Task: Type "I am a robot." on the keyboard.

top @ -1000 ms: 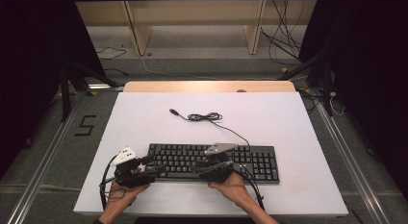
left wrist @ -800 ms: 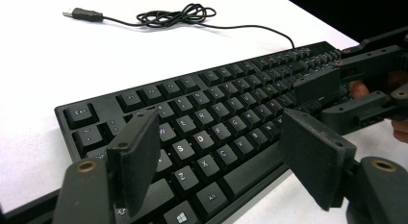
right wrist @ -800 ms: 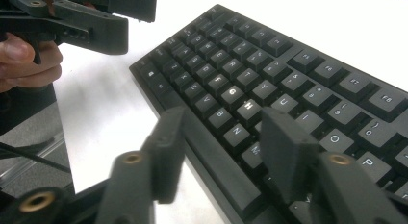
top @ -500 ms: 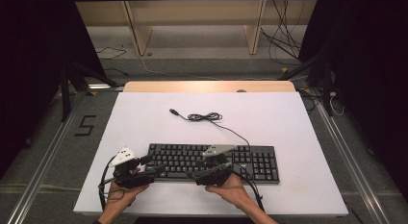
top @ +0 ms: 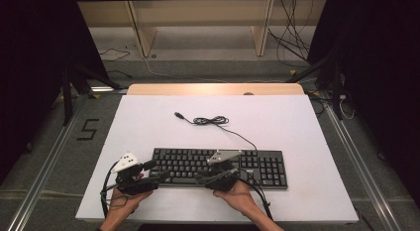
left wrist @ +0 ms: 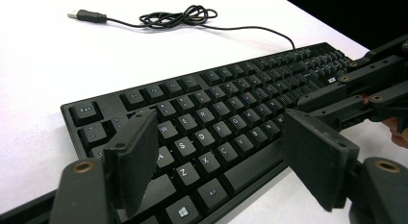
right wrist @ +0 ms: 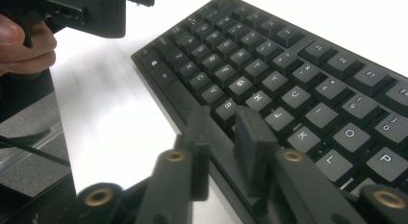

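- A black keyboard lies flat on a white table, close to the table's near edge and roughly centred along it, its long side running parallel to that edge.
- The keyboard's thin black cable leaves its far edge, gathers into a loose tangle farther out on the table and ends in a USB plug lying on the bare surface beyond the keyboard's far left corner.
- The left gripper sits at the keyboard's left end, held in the person's left hand. Its jaws stand wide apart — in the left gripper view they frame the lower left letter keys without pressing on anything.
- The right gripper hangs at the keyboard's near edge, about midway along it, held in the person's right hand. Its jaws have just been closing and now stand narrow, with a slim gap between the pads.
- In the right gripper view those pads hover around the keyboard's near edge, below the middle letter keys — whether they touch the edge cannot be told.
- A pale wooden strip borders the table on the side far from the keyboard.
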`<state>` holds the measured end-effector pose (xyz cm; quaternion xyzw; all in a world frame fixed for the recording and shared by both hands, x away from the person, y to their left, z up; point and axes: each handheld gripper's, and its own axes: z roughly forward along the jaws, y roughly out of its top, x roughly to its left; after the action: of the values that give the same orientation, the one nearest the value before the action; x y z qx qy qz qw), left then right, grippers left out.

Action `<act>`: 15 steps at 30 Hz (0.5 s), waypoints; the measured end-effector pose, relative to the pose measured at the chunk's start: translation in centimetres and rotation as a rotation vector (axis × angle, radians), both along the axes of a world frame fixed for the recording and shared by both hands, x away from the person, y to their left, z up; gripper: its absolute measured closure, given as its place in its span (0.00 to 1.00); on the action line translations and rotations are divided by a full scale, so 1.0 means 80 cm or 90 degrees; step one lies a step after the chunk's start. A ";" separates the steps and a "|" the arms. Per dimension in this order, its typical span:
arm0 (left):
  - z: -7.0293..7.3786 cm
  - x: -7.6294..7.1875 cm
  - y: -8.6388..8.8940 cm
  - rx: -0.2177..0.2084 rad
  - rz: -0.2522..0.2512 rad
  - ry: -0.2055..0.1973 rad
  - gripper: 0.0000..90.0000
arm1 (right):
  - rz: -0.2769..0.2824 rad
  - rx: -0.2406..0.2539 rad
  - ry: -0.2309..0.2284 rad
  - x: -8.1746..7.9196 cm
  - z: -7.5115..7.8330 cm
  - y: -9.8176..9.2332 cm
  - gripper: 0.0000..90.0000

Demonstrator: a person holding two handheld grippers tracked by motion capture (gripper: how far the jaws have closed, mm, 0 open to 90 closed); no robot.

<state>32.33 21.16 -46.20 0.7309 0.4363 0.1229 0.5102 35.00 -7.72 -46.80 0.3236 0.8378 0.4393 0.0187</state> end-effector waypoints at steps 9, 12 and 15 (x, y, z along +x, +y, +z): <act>0.000 0.000 0.000 0.000 0.001 -0.001 0.32 | 0.007 -0.018 0.005 -0.002 -0.006 0.004 1.00; 0.000 0.000 0.000 0.001 0.001 -0.001 0.32 | 0.006 -0.023 0.007 -0.002 -0.008 0.005 1.00; 0.000 0.000 -0.001 0.002 0.000 0.000 0.32 | 0.006 -0.029 0.007 -0.001 -0.010 0.006 1.00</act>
<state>32.30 21.12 -46.21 0.7318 0.4359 0.1238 0.5091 34.94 -7.22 -47.62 0.3218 0.8489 0.4188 0.0196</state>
